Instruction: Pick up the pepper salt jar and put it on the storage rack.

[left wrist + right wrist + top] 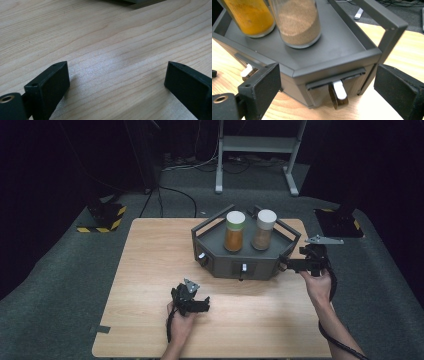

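R gripper (329,82) released, jaws either side of white pull tab (339,90) on dark grey hexagonal metal rack (332,67); off-centre squeeze may slip, nudge rack. L gripper (116,80) released, on counter (105,37) before rack.

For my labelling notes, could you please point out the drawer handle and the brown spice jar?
drawer handle (339,91), right gripper view, on its white front strip.
brown spice jar (298,23), right gripper view, on the glass over the powder.

floor: grey carpet (60,270) | white stand (257,150) | backdrop: seemingly dark
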`<action>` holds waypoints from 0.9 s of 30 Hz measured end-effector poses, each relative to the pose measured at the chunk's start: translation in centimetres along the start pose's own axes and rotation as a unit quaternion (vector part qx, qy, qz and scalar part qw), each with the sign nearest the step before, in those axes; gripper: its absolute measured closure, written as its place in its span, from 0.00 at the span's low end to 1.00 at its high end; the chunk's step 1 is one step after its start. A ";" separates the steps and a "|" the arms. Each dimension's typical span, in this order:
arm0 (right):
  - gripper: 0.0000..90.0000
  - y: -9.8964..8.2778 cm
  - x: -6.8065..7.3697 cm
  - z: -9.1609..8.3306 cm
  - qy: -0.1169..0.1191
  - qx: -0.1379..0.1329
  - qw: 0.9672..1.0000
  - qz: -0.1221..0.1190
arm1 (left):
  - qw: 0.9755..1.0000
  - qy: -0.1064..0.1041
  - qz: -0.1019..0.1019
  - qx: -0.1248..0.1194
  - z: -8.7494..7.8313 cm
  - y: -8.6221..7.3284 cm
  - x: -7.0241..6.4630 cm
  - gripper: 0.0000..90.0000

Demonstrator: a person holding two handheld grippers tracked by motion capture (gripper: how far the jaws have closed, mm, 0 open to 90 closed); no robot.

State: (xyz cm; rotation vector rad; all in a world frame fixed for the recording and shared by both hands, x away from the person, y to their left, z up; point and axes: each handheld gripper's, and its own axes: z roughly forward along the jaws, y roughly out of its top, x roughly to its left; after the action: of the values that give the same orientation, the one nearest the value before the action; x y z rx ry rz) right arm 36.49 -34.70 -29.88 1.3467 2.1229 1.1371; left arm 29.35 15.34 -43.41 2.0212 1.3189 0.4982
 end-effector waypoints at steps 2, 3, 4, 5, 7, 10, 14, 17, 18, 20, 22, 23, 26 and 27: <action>0.08 -0.4 0.0 0.0 -0.003 0.002 1.000 -0.001 | 1.000 0.000 0.000 0.000 0.0 0.0 0.0 0.06; 0.08 -0.6 0.0 0.0 -0.004 0.002 1.000 -0.001 | 1.000 0.000 0.000 0.000 0.0 0.0 0.0 0.06; 0.08 -0.8 0.0 0.0 -0.005 0.003 1.000 -0.001 | 1.000 0.000 0.000 0.000 0.0 0.0 0.0 0.06; 0.08 -1.0 0.0 0.0 -0.006 0.004 1.000 -0.001 | 1.000 0.000 0.000 0.000 0.0 0.0 0.0 0.06; 0.08 -1.6 -0.1 0.0 -0.008 0.005 1.000 0.000 | 1.000 0.000 0.000 0.000 0.0 0.0 0.0 0.06; 0.08 -2.2 -0.2 0.0 -0.011 0.007 1.000 0.003 | 1.000 0.000 0.000 0.000 0.0 0.0 0.0 0.06; 0.08 -2.8 -0.2 0.2 -0.012 0.009 1.000 0.005 | 1.000 0.000 0.000 0.000 0.0 0.0 0.0 0.06; 0.08 -3.6 -0.2 0.4 -0.014 0.013 1.000 0.009 | 1.000 0.000 0.000 0.000 0.0 0.0 0.0 0.06; 0.08 -3.7 -0.2 0.5 -0.014 0.014 1.000 0.009 | 1.000 0.000 0.000 0.000 0.0 0.0 0.0 0.06; 0.08 -3.9 -0.2 0.6 -0.015 0.014 1.000 0.009 | 1.000 0.000 0.000 0.000 0.0 0.0 0.0 0.06; 0.08 -4.3 -0.1 0.6 -0.015 0.015 1.000 0.012 | 1.000 0.000 0.000 0.000 0.0 0.0 0.0 0.06; 0.08 -4.6 0.0 0.8 -0.017 0.017 1.000 0.012 | 1.000 0.000 0.000 0.000 0.0 0.0 0.0 0.06; 0.08 -4.9 0.1 1.0 -0.019 0.019 1.000 0.012 | 1.000 0.000 0.000 0.000 0.0 0.0 0.0 0.06; 0.08 -5.0 0.1 1.1 -0.019 0.021 1.000 0.010 | 1.000 0.000 0.000 0.000 0.0 0.0 0.0 0.06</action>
State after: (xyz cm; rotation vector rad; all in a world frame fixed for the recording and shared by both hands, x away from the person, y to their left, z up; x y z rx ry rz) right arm 34.33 -35.21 -34.49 1.4003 2.1216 1.0723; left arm 29.35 15.34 -43.41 2.0210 1.3192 0.4981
